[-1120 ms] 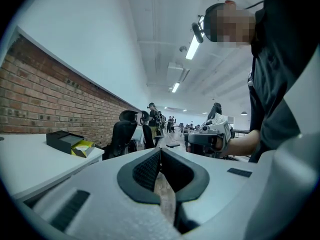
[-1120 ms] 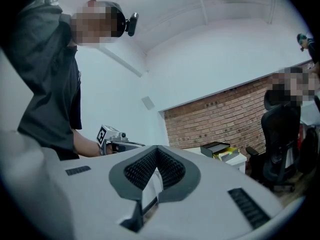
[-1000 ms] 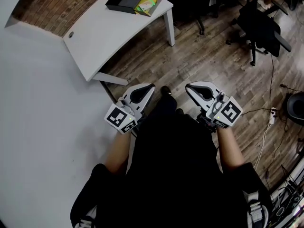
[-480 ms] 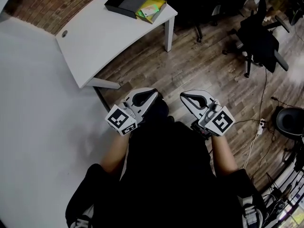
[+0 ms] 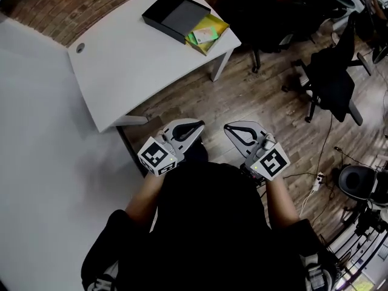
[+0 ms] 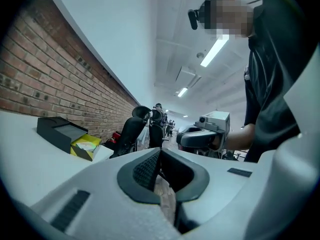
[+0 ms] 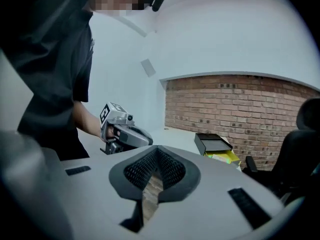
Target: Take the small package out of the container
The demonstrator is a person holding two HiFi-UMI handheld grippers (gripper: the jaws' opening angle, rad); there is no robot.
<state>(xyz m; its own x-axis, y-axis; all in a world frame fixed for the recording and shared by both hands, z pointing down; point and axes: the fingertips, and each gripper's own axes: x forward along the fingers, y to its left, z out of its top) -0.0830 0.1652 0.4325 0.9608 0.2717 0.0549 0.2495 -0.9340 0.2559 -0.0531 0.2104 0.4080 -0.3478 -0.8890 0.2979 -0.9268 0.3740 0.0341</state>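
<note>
Left gripper (image 5: pixel 199 125) and right gripper (image 5: pixel 228 128) both clenched, empty. Table (image 5: pixel 121 71) with black box (image 5: pixel 176 16) and yellow container (image 5: pixel 208 32) has drawn nearer, still well ahead of both. Approach only, no reach yet.

Head camera: overhead, facing steeply down, table (image 5: pixel 133 65) far. Gripper cameras: low, near-level along own jaws; all share the container (image 5: pixel 176 16).

Yellow-green pkg (image 5: pixel 208 34) against end of flat black container (image 5: pixel 176 16)
</note>
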